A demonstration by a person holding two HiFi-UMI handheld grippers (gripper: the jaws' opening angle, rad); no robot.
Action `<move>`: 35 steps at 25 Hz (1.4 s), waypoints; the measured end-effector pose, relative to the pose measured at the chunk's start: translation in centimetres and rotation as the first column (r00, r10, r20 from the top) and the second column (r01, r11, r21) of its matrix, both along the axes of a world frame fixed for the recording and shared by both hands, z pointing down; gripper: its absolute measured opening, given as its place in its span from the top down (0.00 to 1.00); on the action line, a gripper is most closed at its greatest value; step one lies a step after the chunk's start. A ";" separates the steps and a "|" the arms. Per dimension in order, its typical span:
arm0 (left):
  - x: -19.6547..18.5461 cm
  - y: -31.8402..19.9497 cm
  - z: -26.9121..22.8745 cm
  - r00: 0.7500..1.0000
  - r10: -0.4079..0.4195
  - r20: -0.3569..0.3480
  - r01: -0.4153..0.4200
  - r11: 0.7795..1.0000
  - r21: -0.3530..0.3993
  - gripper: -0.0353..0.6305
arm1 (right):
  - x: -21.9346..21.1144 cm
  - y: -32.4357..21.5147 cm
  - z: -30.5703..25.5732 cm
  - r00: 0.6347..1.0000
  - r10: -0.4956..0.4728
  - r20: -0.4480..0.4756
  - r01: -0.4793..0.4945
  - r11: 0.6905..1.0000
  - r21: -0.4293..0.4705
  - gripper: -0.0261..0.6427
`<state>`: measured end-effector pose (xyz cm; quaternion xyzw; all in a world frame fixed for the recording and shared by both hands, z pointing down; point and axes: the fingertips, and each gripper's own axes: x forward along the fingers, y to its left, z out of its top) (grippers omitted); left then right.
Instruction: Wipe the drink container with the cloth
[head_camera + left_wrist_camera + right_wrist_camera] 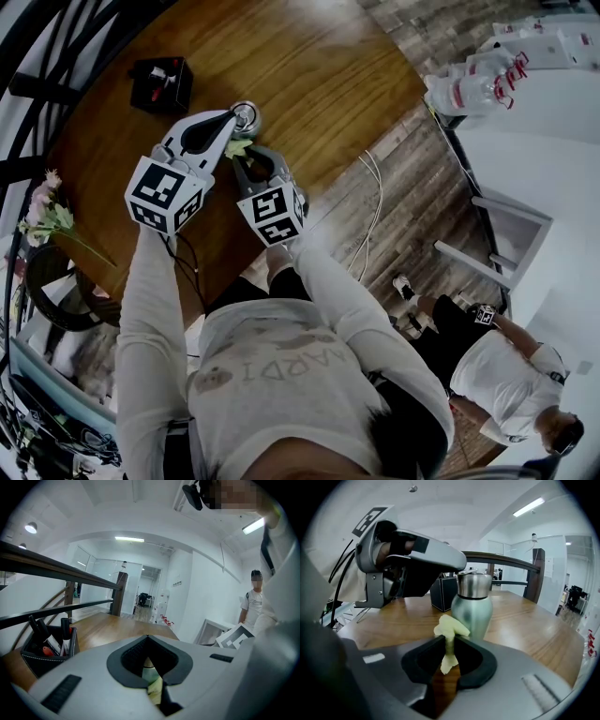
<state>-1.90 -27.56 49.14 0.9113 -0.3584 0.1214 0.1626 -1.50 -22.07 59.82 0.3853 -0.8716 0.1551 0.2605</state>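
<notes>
A steel drink bottle [247,118] with a pale green body [472,610] stands upright on the round wooden table [309,75]. My right gripper [240,157] is shut on a small yellow cloth [450,629], whose free end touches the bottle's near side. In the head view the cloth [237,147] sits just below the lid. My left gripper [231,116] hovers at the lid from above, jaws shut with nothing between them; whether it touches the lid is unclear. In the left gripper view the bottle [149,673] and cloth [155,686] show under that gripper [148,638].
A black pen holder [161,82] with markers stands behind the bottle. Flowers [47,211] lie at the table's left edge. A dark railing [506,559] runs past the table. Another person [497,370] crouches on the floor at right, near white cables [373,211].
</notes>
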 end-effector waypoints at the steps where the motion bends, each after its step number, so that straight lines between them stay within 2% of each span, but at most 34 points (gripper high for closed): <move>1: 0.0 0.0 0.0 1.000 0.000 -0.001 0.000 1.000 0.000 0.94 | 0.5 -0.1 0.1 1.000 0.013 -0.002 -0.013 1.000 0.000 0.85; 7: 0.0 0.0 0.0 1.000 -0.002 -0.003 0.002 1.000 -0.002 0.94 | 3.2 -1.5 0.2 0.997 0.070 -0.016 -0.070 0.997 0.013 0.85; 24: 0.1 0.0 -0.2 1.000 -0.006 0.000 0.006 1.000 -0.005 0.94 | 3.2 -1.9 -4.5 0.999 0.039 -0.025 -0.036 0.996 0.083 0.85; 30: 0.2 0.1 -0.4 0.999 -0.031 -0.032 0.030 0.999 -0.021 0.94 | 3.5 -1.6 -5.3 1.000 0.020 0.002 -0.020 0.993 0.121 0.85; 35: -0.7 1.0 -1.2 0.996 -0.084 0.005 0.084 0.996 0.039 0.94 | 4.0 -0.8 -6.5 0.999 0.008 0.042 -0.014 0.990 0.141 0.85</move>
